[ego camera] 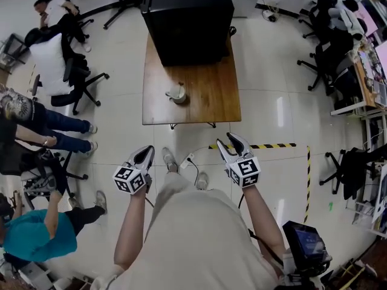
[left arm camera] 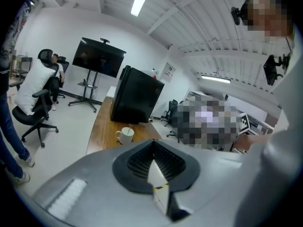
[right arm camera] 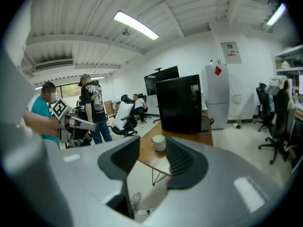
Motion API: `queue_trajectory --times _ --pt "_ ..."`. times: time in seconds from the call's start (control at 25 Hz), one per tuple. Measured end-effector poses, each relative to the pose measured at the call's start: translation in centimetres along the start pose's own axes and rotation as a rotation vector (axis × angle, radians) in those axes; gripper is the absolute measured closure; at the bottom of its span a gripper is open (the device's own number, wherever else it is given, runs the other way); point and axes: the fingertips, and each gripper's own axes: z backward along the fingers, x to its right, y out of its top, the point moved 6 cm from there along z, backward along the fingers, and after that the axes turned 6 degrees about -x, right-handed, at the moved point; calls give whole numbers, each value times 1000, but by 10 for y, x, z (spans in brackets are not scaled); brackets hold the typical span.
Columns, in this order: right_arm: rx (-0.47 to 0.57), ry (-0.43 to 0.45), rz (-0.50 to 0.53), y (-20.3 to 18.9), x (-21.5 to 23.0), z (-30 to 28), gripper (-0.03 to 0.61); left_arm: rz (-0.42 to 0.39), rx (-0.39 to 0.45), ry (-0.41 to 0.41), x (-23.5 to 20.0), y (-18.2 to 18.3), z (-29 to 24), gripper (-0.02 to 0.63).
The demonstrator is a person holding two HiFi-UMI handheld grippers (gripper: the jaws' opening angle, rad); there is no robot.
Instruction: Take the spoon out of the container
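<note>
so the spoon (left arm camera: 129, 127) is sitting in the mug (ego camera: 176, 93), handle poking up over the rim. the mug is standing on the table (ego camera: 205, 95), near the front edge, with a black box (ego camera: 187, 17) taking up the far end. the person is standing well back from the table, holding both grippers out over the floor. the left gripper (ego camera: 147, 152) is keeping its fingers pressed together at the tips, nothing in them. the right gripper (ego camera: 228, 141) is holding its fingers spread, empty, and pointing at the mug.
</note>
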Motion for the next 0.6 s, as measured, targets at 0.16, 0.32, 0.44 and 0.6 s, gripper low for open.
queue_trajectory --times 0.16,0.32,0.44,0.6 --pt "5 -39 -10 24 1 -25 403 -47 -12 -42 -27 36 -16 614" --pt "20 -72 -17 61 0 -53 403 -92 -23 -112 -51 76 -26 614" --pt "25 -99 -16 83 -2 -74 403 -128 -29 -171 -67 96 -37 614" --pt "5 -125 1 99 -10 -99 403 -138 -44 -240 -86 104 -51 614"
